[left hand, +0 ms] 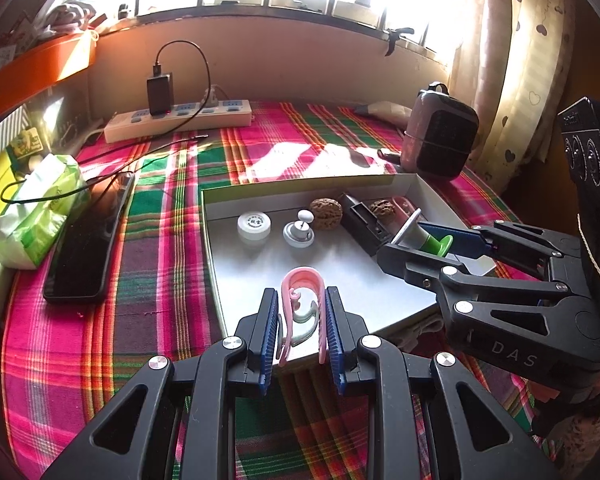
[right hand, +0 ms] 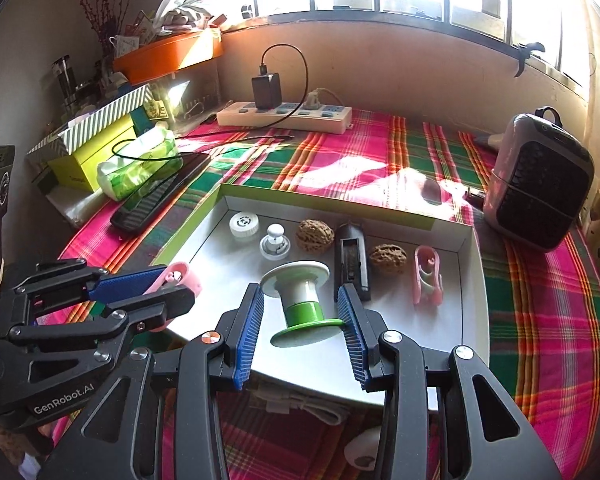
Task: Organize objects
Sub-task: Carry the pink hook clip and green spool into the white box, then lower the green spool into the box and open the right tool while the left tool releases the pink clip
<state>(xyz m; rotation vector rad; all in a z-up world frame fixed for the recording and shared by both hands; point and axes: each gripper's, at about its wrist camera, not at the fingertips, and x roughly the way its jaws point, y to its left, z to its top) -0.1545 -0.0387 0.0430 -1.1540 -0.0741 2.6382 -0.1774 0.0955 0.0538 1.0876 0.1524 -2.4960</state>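
The left gripper [left hand: 302, 330] is clamping a pink clip [left hand: 300, 304] between its blue pads, holding it above the near edge of a shallow white tray [right hand: 474, 280]. Beside it, the right gripper [right hand: 300, 328] is pinching a green-and-white spool [right hand: 302, 300] across the rim of its green flange, with the white flange pointing away toward the tray.

Farther in, a row of small things is lying along the tray's back wall: a round white cap [right hand: 244, 224], a white knob on a disc [right hand: 275, 242], a walnut [right hand: 315, 237], a black bar [right hand: 352, 260], a second walnut [right hand: 388, 259] and another pink clip [right hand: 427, 276].

The tray is sitting on a pink and green plaid cloth [right hand: 540, 312]. To its left a dark phone [left hand: 86, 248] is lying next to a green tissue pack [left hand: 36, 212]. At the back, a white power strip [right hand: 284, 114] with a black charger [right hand: 266, 90] plugged in is resting against the wall, and a small pink heater [right hand: 540, 176] is standing at the right.
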